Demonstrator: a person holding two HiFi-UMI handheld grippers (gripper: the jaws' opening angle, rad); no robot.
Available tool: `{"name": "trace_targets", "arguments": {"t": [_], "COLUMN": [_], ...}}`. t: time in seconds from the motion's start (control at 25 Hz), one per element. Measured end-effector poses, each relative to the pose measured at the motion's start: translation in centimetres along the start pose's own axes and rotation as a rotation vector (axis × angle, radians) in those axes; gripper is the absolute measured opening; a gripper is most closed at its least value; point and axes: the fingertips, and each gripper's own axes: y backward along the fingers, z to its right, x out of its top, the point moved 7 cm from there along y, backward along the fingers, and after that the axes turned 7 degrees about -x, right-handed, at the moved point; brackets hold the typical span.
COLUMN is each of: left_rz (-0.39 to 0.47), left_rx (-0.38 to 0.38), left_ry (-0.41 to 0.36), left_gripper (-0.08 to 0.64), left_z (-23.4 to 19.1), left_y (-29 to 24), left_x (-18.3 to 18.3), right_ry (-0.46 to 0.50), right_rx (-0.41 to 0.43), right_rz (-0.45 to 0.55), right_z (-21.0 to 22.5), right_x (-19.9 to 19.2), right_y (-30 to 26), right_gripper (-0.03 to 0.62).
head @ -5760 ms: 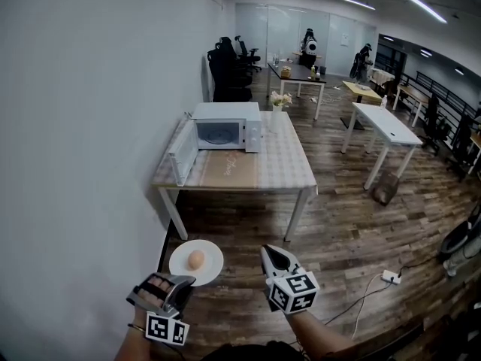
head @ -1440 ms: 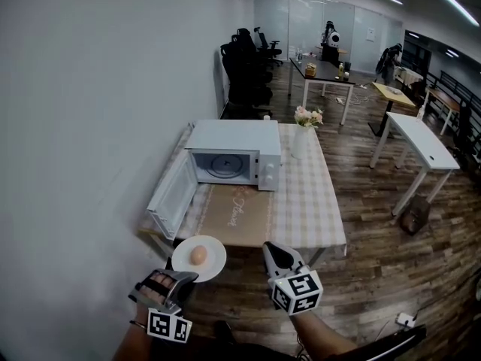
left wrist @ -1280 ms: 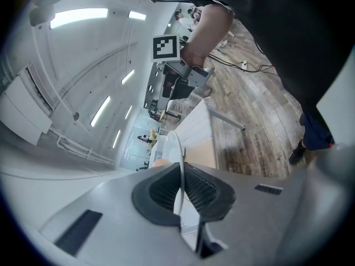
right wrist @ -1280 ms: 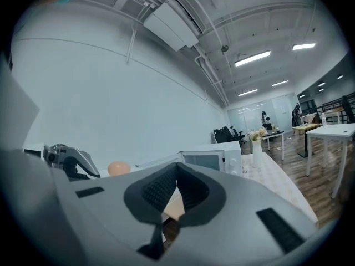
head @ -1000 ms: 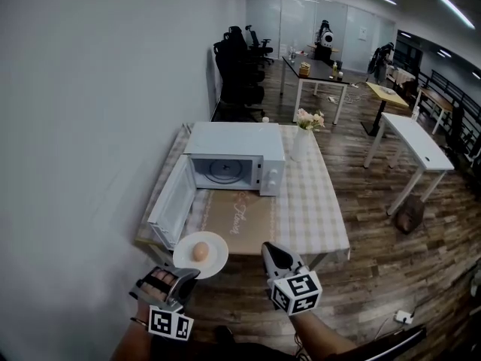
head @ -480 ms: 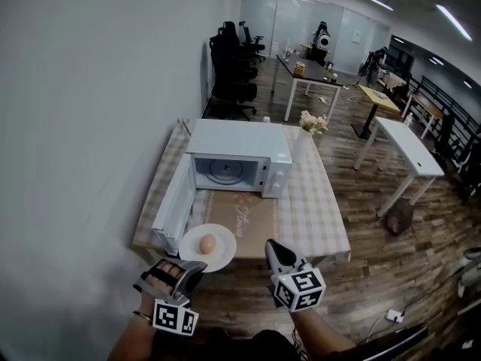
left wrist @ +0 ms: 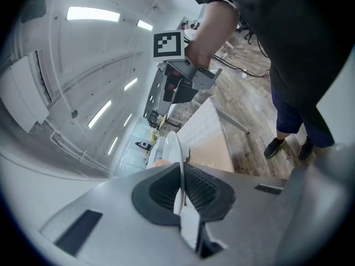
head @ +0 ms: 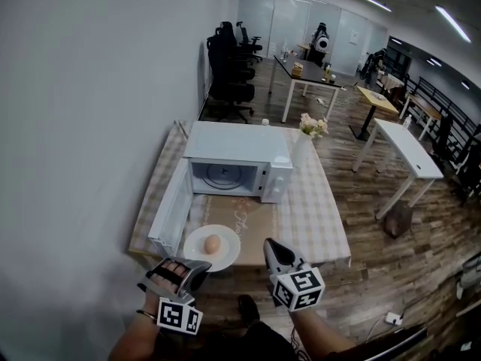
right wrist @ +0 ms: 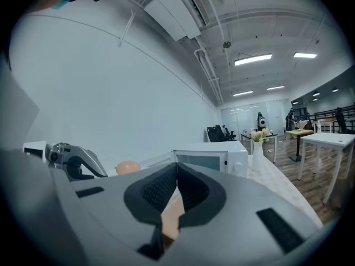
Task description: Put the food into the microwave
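A white plate (head: 212, 247) carries a small tan, egg-shaped piece of food (head: 213, 244). My left gripper (head: 194, 269) is shut on the plate's near rim and holds it level over the table's front edge. In the left gripper view the plate (left wrist: 173, 148) shows edge-on between the pads. The white microwave (head: 239, 161) stands on the table with its door (head: 171, 210) swung open to the left and its cavity empty. My right gripper (head: 273, 250) hovers to the right of the plate, shut and holding nothing. The right gripper view shows the food (right wrist: 127, 167) and the microwave (right wrist: 212, 156) ahead.
The table (head: 312, 216) has a checked cloth and a brown mat in front of the microwave. A vase of flowers (head: 307, 137) stands right of the microwave. A white wall runs along the left. More desks and office chairs stand further back in the room.
Both grippers have moved forward toward the table. The plate with the food now hangs over the table's front edge, beside the open door. Both grips look unchanged.
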Motion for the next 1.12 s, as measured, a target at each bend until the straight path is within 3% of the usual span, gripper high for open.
{"name": "trace_targets", "arguments": {"t": [1.12], "left_rz": [-0.138], "left_rx": [-0.023], "left_ry": [0.074], "left_gripper": [0.018], "left_z": [-7.5], "left_y": [-15.1], "left_x": [-3.6], "right_ry": [-0.026], "right_rx": [0.095], "right_rz": [0.001], "right_z": [10.1], "right_x": [2.0], "right_y": [-14.8], "right_gripper": [0.009]}}
